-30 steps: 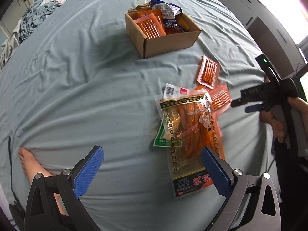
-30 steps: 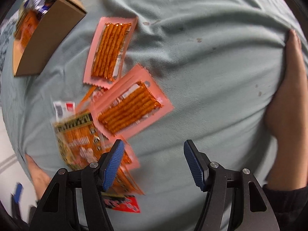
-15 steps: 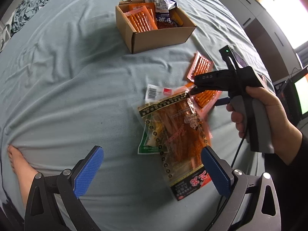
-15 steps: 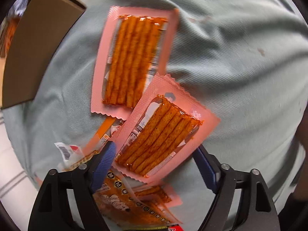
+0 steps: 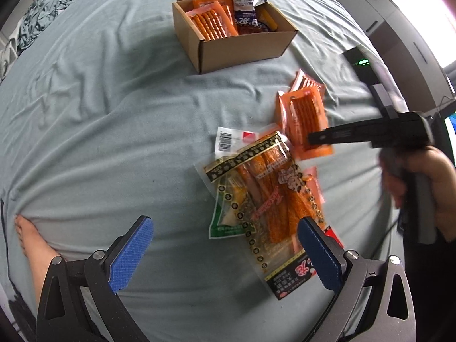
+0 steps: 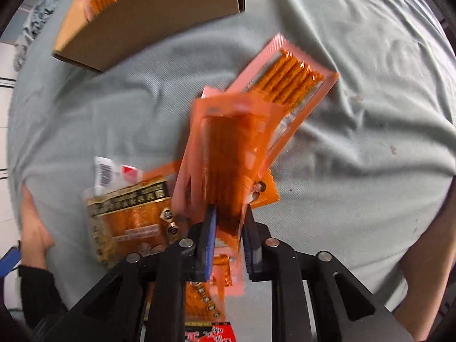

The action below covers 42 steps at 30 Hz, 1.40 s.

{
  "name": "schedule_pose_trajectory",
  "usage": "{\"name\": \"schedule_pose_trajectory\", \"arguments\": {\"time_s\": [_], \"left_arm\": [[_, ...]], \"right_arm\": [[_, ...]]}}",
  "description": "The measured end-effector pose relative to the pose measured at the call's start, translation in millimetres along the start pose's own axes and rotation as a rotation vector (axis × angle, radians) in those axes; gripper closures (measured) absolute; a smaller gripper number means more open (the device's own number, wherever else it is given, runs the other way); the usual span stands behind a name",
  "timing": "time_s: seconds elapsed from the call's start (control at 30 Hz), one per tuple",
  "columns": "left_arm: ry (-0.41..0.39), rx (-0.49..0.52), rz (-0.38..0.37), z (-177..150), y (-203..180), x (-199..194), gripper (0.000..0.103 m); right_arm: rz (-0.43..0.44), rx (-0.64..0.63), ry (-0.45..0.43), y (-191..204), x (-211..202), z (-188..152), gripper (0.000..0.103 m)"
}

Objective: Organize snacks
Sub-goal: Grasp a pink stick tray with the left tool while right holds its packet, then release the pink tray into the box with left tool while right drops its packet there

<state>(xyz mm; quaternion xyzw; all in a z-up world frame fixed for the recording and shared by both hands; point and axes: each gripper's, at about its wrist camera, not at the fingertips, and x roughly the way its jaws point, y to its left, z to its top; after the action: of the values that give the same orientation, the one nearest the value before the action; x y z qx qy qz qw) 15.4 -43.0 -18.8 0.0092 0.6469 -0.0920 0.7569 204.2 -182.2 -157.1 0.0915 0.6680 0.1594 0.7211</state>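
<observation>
Currently the right gripper (image 6: 228, 228) is closing its jaws on an orange stick-snack packet (image 6: 228, 148), with the packet's lower edge pinched between the blue pads; the packet looks raised off the bedsheet (image 5: 99, 108), though motion blur makes this uncertain. A second pink stick packet (image 6: 287, 85) lies partly under it. The left gripper (image 5: 225, 256) hangs with jaws spread wide, nothing between them, above the large spicy-strip bag (image 5: 270, 199). The cardboard box (image 5: 242, 48), holding several snacks, sits further up the sheet, well apart from the loose pile.
</observation>
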Motion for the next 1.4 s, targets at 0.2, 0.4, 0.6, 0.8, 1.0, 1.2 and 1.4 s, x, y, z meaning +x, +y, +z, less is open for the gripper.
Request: {"name": "schedule_pose_trajectory", "arguments": {"time_s": [0.2, 0.4, 0.6, 0.8, 1.0, 1.2, 1.4], "left_arm": [[0.005, -0.025, 0.034, 4, 6, 5, 0.000], [0.009, -0.024, 0.044, 8, 1, 13, 0.000], [0.018, 0.050, 0.033, 45, -38, 47, 0.000], [0.025, 0.146, -0.032, 94, -91, 94, 0.000], [0.126, 0.150, 0.000, 112, -126, 156, 0.000], [0.083, 0.313, 0.104, 98, -153, 167, 0.031], [0.084, 0.267, 0.001, 102, -133, 131, 0.096]], "right_arm": [[0.032, 0.021, -0.021, -26, -17, -1, 0.099], [0.128, 0.081, -0.133, -57, -59, -4, 0.099], [0.137, 0.133, -0.192, -84, -91, -13, 0.099], [0.112, 0.134, -0.205, -86, -104, -17, 0.099], [0.130, 0.164, -0.204, -84, -117, -16, 0.099], [0.104, 0.162, -0.185, -85, -106, -16, 0.099], [0.085, 0.153, -0.188, -78, -107, -15, 0.099]]}}
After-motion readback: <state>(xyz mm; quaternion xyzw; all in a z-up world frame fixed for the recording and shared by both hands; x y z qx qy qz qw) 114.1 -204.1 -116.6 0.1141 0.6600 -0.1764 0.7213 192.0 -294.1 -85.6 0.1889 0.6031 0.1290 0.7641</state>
